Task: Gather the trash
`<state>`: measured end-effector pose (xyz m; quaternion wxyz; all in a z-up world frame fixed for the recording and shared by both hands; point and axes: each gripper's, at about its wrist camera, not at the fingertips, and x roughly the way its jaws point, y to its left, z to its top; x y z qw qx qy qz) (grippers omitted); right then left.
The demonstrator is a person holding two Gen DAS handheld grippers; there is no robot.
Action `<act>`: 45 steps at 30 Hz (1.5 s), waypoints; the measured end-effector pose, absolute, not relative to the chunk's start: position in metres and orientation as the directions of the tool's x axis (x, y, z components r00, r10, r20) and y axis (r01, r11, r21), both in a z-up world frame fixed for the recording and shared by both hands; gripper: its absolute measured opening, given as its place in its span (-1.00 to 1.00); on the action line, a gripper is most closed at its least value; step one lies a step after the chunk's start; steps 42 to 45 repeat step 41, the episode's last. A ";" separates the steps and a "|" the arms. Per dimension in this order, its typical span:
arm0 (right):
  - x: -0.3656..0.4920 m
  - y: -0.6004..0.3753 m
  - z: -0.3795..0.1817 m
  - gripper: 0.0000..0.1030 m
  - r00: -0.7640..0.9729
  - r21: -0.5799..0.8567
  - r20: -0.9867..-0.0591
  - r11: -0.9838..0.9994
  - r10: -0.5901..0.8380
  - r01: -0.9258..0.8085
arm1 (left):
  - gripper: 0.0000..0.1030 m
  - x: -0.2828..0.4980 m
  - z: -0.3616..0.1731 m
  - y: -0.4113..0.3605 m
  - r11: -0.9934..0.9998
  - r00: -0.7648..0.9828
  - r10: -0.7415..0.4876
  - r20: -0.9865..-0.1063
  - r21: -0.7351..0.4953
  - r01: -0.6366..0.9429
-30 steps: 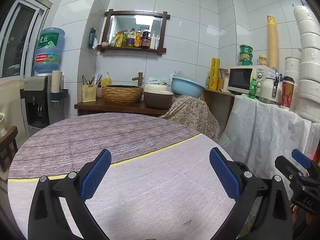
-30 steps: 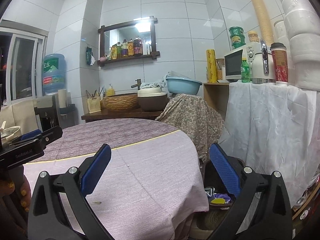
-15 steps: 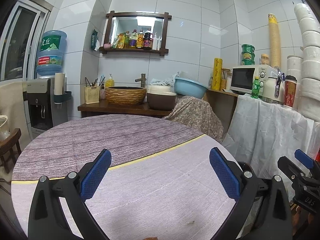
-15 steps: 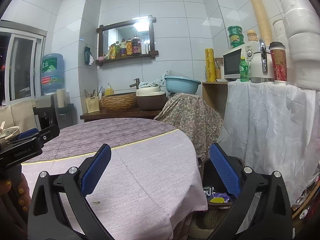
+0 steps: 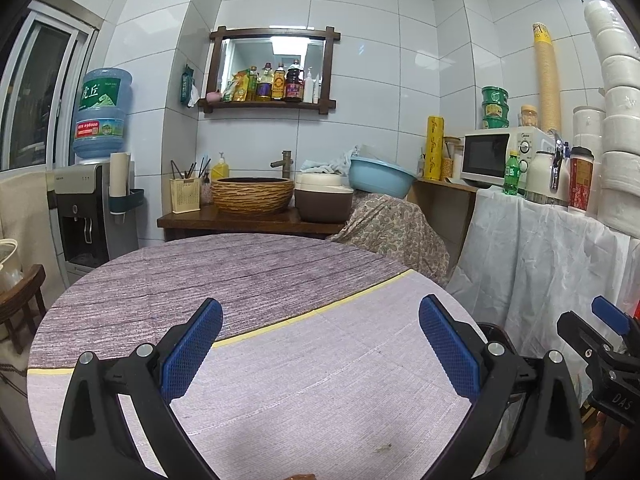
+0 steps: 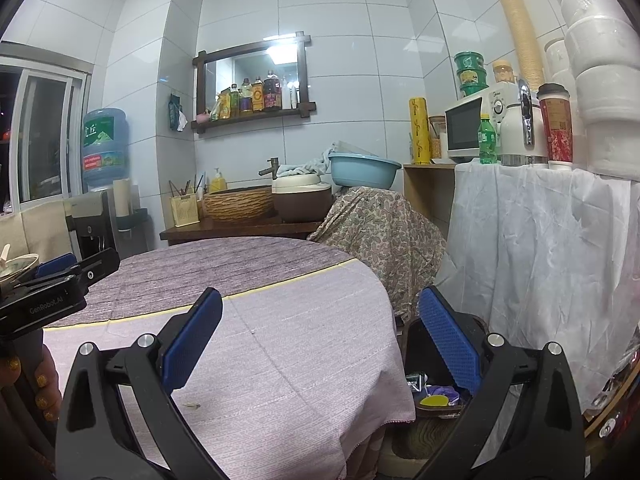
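My left gripper (image 5: 320,344) is open and empty above the round table (image 5: 248,272) with its purple-grey cloth. My right gripper (image 6: 320,340) is open and empty over the table's right edge (image 6: 384,312). A dark trash bin (image 6: 432,396) stands on the floor just right of the table, holding wrappers and a yellow scrap. A small crumb (image 6: 193,405) lies on the cloth near the front; it also shows in the left wrist view (image 5: 382,447). The right gripper shows at the right edge of the left wrist view (image 5: 604,344), the left gripper at the left edge of the right wrist view (image 6: 64,276).
A white-draped counter (image 6: 540,240) with a microwave (image 6: 468,128), bottles and cups stands to the right. A patterned cloth covers something (image 6: 380,232) behind the table. A sink counter (image 5: 252,216) and water dispenser (image 5: 88,208) stand at the back. A wooden chair (image 5: 20,292) is at left.
Both views have drifted slightly; the grippers have shifted a little and stay open. Nothing was picked up or let go.
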<state>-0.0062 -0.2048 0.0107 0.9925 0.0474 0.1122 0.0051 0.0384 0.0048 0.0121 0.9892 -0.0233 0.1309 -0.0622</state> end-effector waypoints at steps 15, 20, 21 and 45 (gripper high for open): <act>-0.006 -0.205 0.010 0.89 0.975 0.094 -0.224 0.996 0.018 0.004 | 0.89 0.041 0.013 0.007 0.991 0.955 -0.130 -0.266 -0.064 0.117; -0.006 -0.204 0.011 0.89 0.975 0.095 -0.224 0.995 0.018 0.003 | 0.89 0.042 0.013 0.009 0.991 0.954 -0.130 -0.269 -0.068 0.116; -0.006 -0.205 0.010 0.89 0.974 0.095 -0.225 0.996 0.019 0.003 | 0.89 0.042 0.013 0.010 0.991 0.954 -0.130 -0.270 -0.069 0.116; -0.005 -0.204 0.004 0.89 0.971 0.096 -0.236 0.995 0.025 -0.003 | 0.89 0.045 0.011 0.016 0.992 0.950 -0.123 -0.287 -0.072 0.107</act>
